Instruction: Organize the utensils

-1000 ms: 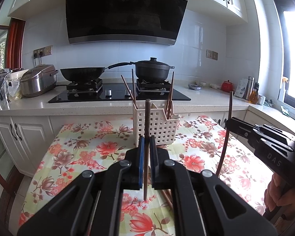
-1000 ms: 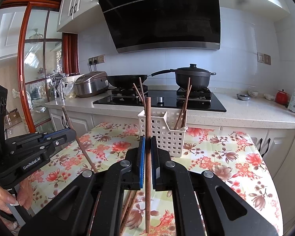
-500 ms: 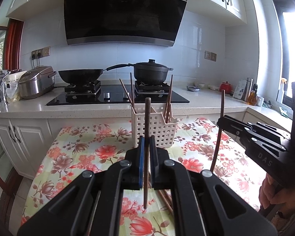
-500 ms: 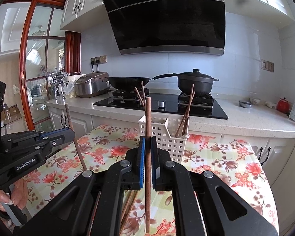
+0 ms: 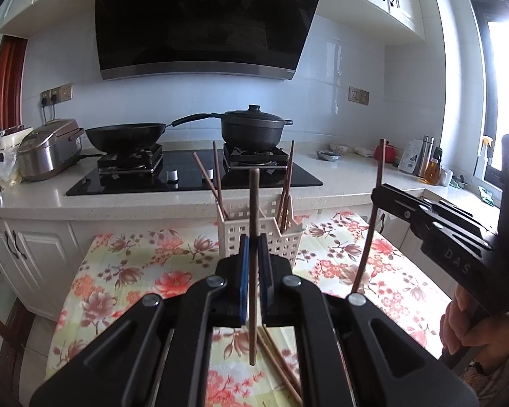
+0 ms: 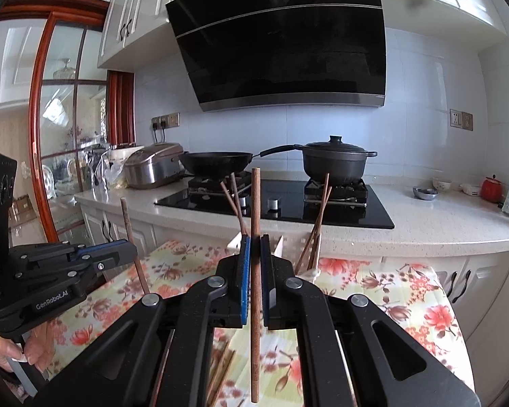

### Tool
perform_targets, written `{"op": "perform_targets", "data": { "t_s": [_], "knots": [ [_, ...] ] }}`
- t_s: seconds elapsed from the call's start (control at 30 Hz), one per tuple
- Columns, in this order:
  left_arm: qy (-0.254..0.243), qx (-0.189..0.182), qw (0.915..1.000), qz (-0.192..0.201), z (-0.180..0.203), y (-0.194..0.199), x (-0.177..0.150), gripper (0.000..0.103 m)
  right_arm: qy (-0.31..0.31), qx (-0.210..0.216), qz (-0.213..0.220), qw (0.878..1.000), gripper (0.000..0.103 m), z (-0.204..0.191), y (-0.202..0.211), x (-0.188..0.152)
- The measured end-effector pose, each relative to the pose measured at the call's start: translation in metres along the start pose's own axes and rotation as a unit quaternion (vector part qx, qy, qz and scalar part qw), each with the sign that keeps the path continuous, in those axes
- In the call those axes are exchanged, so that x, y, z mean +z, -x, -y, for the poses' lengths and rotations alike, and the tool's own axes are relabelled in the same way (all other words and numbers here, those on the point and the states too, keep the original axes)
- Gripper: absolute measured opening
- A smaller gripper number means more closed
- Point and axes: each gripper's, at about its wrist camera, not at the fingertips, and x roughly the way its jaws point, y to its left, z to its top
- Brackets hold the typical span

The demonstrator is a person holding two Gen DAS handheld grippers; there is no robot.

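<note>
My left gripper (image 5: 253, 237) is shut on a brown chopstick (image 5: 253, 203), held upright above the floral table. My right gripper (image 6: 255, 237) is shut on another brown chopstick (image 6: 255, 203), also upright. A white slotted basket (image 5: 281, 240) stands at the table's far edge and holds several chopsticks (image 5: 217, 183); in the right wrist view the basket (image 6: 310, 273) is mostly hidden behind my fingers. Loose chopsticks (image 5: 281, 366) lie on the cloth below my left gripper. The right gripper (image 5: 376, 200) with its chopstick shows at the right of the left view; the left gripper (image 6: 132, 247) shows at left of the right view.
Behind the table runs a counter with a black hob (image 5: 193, 176), a wok (image 5: 124, 137), a lidded pot (image 5: 251, 130) and a rice cooker (image 5: 49, 149). Bottles and bowls (image 5: 424, 161) stand at the counter's right. A range hood (image 5: 203, 23) hangs above.
Both grippers have risen with their chopsticks; the basket and table now sit lower in both views. Both grips are unchanged.
</note>
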Motion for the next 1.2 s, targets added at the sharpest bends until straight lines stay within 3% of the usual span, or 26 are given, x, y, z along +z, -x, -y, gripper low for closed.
{"op": "perform_targets", "data": {
  "t_s": [0.23,0.8,1.0,1.2],
  "knots": [
    [-0.013,0.001,0.9999,0.005,0.002,-0.016,0.039,0.005,-0.014,-0.006,0.006,1.000,0.004,0.019,-0.029,0.028],
    [-0.002,0.015,0.9990,0.042,-0.020,-0.059,0.167,0.005,-0.032,-0.025,0.032,0.999,0.004,0.052,-0.111,0.112],
    [0.006,0.019,0.9991,0.038,-0.025,-0.091,0.182,0.005,-0.031,-0.028,0.029,0.999,0.004,0.057,-0.150,0.118],
    [0.022,0.013,0.9996,0.009,-0.032,-0.128,0.166,0.005,-0.039,-0.022,0.004,0.999,0.004,0.062,-0.190,0.099]
  ]
}}
